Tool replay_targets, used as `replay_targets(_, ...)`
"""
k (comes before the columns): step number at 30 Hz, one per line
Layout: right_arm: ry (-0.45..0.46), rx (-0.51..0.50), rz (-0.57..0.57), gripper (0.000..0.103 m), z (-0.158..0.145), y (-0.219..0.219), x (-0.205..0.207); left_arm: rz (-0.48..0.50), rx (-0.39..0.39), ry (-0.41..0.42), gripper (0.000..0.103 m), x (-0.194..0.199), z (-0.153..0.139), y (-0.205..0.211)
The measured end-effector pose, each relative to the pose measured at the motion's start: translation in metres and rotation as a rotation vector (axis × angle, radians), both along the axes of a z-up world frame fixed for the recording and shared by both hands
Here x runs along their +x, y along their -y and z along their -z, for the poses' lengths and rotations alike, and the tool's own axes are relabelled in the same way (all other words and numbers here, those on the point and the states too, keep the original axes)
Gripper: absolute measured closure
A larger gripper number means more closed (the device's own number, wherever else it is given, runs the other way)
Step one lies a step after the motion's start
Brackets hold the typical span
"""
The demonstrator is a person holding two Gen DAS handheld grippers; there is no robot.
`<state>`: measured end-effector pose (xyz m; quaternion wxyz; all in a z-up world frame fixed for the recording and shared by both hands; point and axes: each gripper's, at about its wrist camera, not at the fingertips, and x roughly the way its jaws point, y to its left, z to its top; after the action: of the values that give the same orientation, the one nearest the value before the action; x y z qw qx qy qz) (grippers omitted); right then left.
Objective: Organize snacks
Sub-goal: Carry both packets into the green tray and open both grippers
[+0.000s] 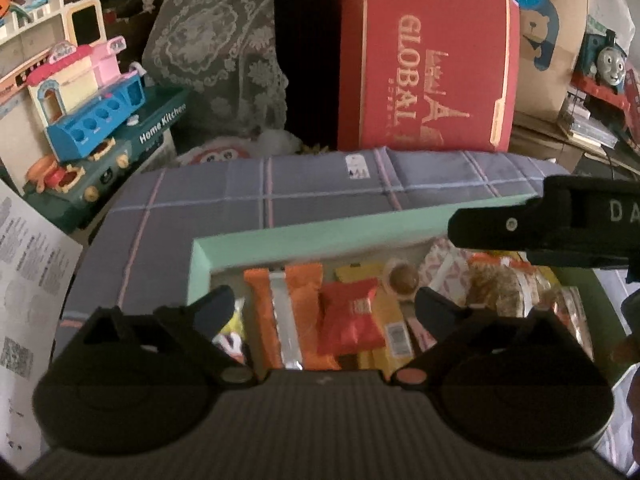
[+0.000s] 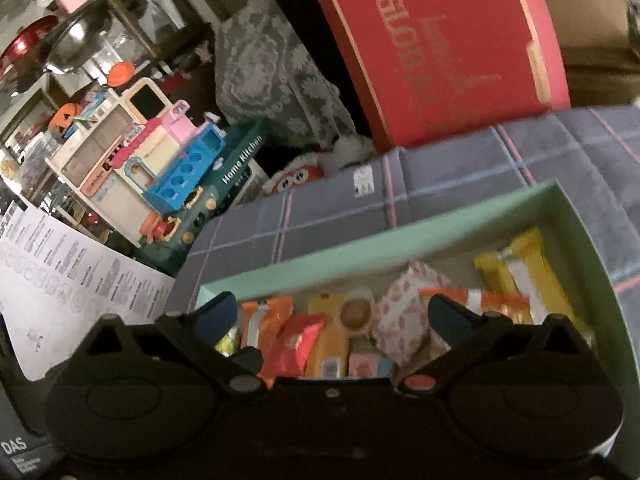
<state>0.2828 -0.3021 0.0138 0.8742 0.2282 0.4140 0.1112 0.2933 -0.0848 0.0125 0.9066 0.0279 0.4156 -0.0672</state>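
Observation:
A mint-green box (image 1: 320, 232) holds several snack packets. In the left wrist view I see an orange packet (image 1: 284, 312), a red packet (image 1: 352, 316), a yellow packet (image 1: 390, 320) and a round brown sweet (image 1: 403, 278). My left gripper (image 1: 325, 307) is open and empty above the box's left half. The right gripper's finger (image 1: 520, 226) reaches in from the right above the box. In the right wrist view my right gripper (image 2: 331, 318) is open and empty over the box (image 2: 320, 272), above the red packet (image 2: 298, 344), a pink patterned packet (image 2: 404, 314) and yellow packets (image 2: 520, 268).
The box sits on a blue checked cloth (image 1: 280, 196). A red "GLOBAL" box (image 1: 428, 60) stands behind it. A toy kitchen set (image 1: 92, 120) is at the left, printed paper (image 1: 28, 280) at the near left, and a toy train (image 1: 608, 64) at the far right.

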Motion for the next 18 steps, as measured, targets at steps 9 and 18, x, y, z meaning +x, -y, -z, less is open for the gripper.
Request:
replay_targets(9, 0.004, -0.027, -0.025, 0.000, -0.013, 0.000, -0.040, -0.001, -0.016, 0.007, 0.000, -0.033, -0.017, 0.000)
replay_targets(18, 0.017, -0.044, -0.038, 0.000, -0.035, 0.005, -0.091, 0.028, -0.018, 0.038, 0.000, -0.082, -0.040, 0.007)
